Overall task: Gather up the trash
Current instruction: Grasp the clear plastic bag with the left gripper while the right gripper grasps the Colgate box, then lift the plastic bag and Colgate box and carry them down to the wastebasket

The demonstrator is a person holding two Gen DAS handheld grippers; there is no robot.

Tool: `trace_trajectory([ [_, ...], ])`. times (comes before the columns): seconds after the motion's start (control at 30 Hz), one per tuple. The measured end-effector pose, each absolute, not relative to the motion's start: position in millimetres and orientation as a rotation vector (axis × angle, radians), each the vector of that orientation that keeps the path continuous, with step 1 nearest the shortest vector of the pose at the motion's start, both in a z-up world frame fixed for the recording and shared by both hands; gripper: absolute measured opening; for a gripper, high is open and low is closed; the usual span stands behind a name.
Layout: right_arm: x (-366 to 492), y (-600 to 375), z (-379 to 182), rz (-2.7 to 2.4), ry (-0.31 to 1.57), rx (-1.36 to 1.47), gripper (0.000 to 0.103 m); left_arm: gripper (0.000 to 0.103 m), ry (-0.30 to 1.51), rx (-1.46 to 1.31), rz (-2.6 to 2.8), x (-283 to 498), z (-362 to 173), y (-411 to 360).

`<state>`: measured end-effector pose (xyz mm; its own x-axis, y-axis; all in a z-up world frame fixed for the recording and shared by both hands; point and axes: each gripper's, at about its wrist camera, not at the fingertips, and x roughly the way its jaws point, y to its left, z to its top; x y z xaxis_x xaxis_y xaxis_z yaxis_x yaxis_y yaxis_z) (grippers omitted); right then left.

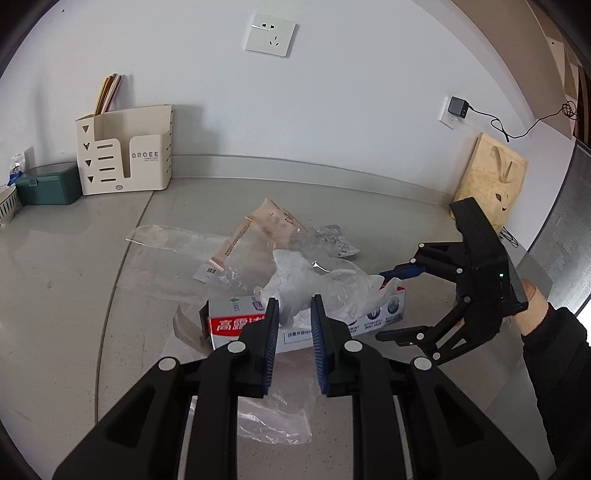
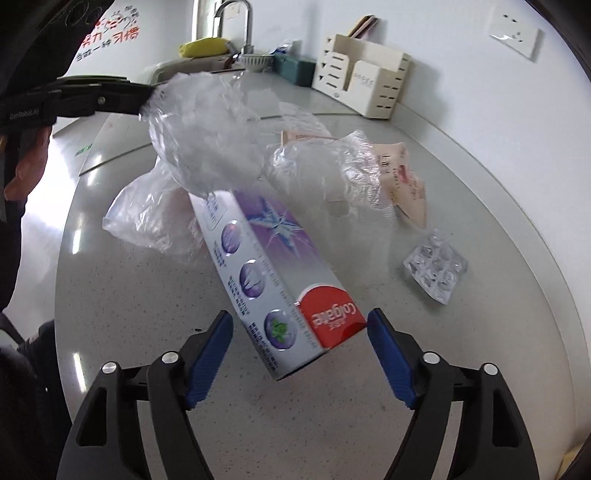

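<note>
A Colgate toothpaste box lies on the grey counter; it also shows in the left wrist view. My right gripper is open with its fingers on either side of the box's red end, not touching. My left gripper is shut on a crumpled clear plastic bag and holds it above the box's far end; the bag also shows in the right wrist view. A pink paper wrapper, a flat clear plastic sheet and an empty blister pack lie around the box.
A cream organiser and a green box stand against the back wall. A wooden board leans at the right. A sink with a tap lies beyond the counter in the right wrist view.
</note>
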<state>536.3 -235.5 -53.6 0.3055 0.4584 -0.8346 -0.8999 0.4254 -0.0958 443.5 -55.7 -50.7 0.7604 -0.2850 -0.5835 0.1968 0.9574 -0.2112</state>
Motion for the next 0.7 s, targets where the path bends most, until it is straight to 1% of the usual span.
trace_trajectory([
  [0.2,551.6,-223.3,-67.6,1.0,0.873,-0.684,0.078,0.019,0.655,-0.138,-0.261,440.9,-55.0,-46.8],
  [0.23,552.0,-222.2,-67.6,1.004,0.868,-0.681,0.076,0.019,0.656,-0.142,-0.264,441.0,-55.6,-45.0],
  [0.33,552.1,-220.2,-63.6,1.001,0.815,-0.666,0.06,0.019,0.657,-0.154,-0.267,441.5,-58.8,-39.3],
  [0.37,554.4,-218.4,-63.6,0.997,0.812,-0.662,0.057,0.019,0.66,-0.156,-0.266,441.8,-60.4,-37.7],
  [0.43,557.2,-217.0,-64.5,1.004,0.809,-0.654,0.054,0.019,0.665,-0.163,-0.263,442.4,-62.7,-35.6],
  [0.47,557.3,-217.4,-64.1,1.011,0.806,-0.641,0.05,0.019,0.668,-0.165,-0.262,442.0,-63.5,-34.7],
  [0.53,556.7,-219.3,-62.0,1.029,0.795,-0.607,0.046,0.019,0.668,-0.171,-0.259,440.9,-65.2,-32.9],
  [0.7,547.8,-226.8,-53.5,1.002,0.751,-0.538,0.042,0.019,0.663,-0.181,-0.249,433.3,-65.0,-30.2],
])
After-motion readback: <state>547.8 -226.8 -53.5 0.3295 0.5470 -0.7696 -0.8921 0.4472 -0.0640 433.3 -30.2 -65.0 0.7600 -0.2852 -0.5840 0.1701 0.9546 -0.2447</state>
